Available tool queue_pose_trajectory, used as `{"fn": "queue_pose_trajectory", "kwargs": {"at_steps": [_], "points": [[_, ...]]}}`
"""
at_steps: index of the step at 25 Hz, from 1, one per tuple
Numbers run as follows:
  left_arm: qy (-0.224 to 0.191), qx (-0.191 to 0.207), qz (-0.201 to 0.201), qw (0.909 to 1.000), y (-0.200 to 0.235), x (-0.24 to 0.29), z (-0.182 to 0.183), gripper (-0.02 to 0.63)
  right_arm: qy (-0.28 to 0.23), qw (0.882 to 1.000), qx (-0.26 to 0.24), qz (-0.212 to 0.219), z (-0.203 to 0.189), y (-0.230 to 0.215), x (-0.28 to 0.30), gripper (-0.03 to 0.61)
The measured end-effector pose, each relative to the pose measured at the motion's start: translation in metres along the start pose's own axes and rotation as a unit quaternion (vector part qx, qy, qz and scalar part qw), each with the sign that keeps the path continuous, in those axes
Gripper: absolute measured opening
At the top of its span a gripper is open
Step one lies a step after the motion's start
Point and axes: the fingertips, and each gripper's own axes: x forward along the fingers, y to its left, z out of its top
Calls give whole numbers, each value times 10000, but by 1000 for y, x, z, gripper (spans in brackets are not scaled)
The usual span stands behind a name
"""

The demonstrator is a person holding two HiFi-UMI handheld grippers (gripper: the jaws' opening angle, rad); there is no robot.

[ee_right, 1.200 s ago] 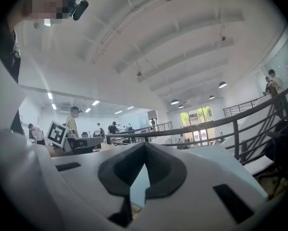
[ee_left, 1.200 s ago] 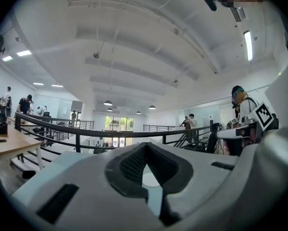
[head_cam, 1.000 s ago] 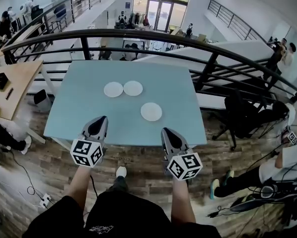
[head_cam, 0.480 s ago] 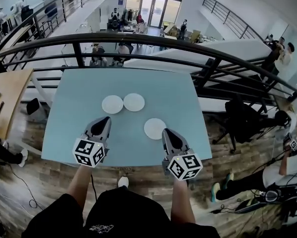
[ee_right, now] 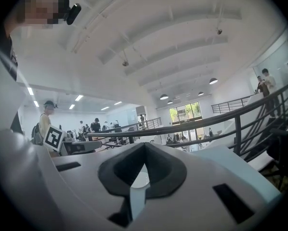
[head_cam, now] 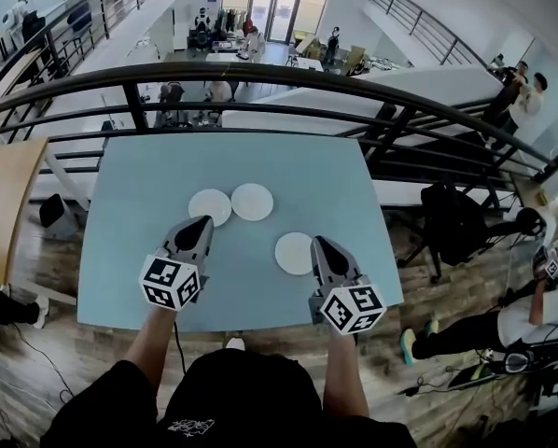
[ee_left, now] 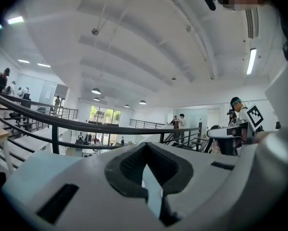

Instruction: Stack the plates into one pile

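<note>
The left claw point(head_cam: 202, 221) and right claw point(head_cam: 319, 244) are held closed and empty over the worktop point(head_cam: 139, 189); one plate point(head_cam: 210, 206) is seen just at twelve o'clock of the left claw.

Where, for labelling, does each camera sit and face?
Head view: person's head, steeply down at table and three plates; left gripper, right gripper, forearms show.
Left gripper view: on that gripper, level along its shut jaws toward the railing.
Right gripper view: likewise; one plate shows past its shut jaws.
Shared: all catch the railing.
</note>
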Motion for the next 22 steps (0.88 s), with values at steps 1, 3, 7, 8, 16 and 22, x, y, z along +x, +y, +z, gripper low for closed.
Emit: {"fn": "queue_pose_trajectory", "kwargs": {"at_steps": [1, 3, 7, 8, 16, 22], "points": [[10, -6, -31, 10000, -1, 3, -1, 8, 2, 10000, 43, -15, -1, -2, 1, 8], [60, -43, -79, 9999, -3, 7, -9, 8, 54, 9999, 89, -49, -7, -5, 0, 8], [168, -164, -152, 9996, -6, 16, -22, 8, 224, 9995, 151, -159, -20, -17, 0, 8], [206, -193, -177, 9994, -9, 18, -25, 8, 267, 9993, 173, -181, -23, -21, -1, 8], [720, -645, -338, 9947, -20, 40, -73, 8, 618, 9968, 503, -108, -61, -47, 14, 8], [1258, -898, -749, 9851, -53, 63, -118, 9, 1092, 9916, 683, -89, -106, -83, 20, 8]]}}
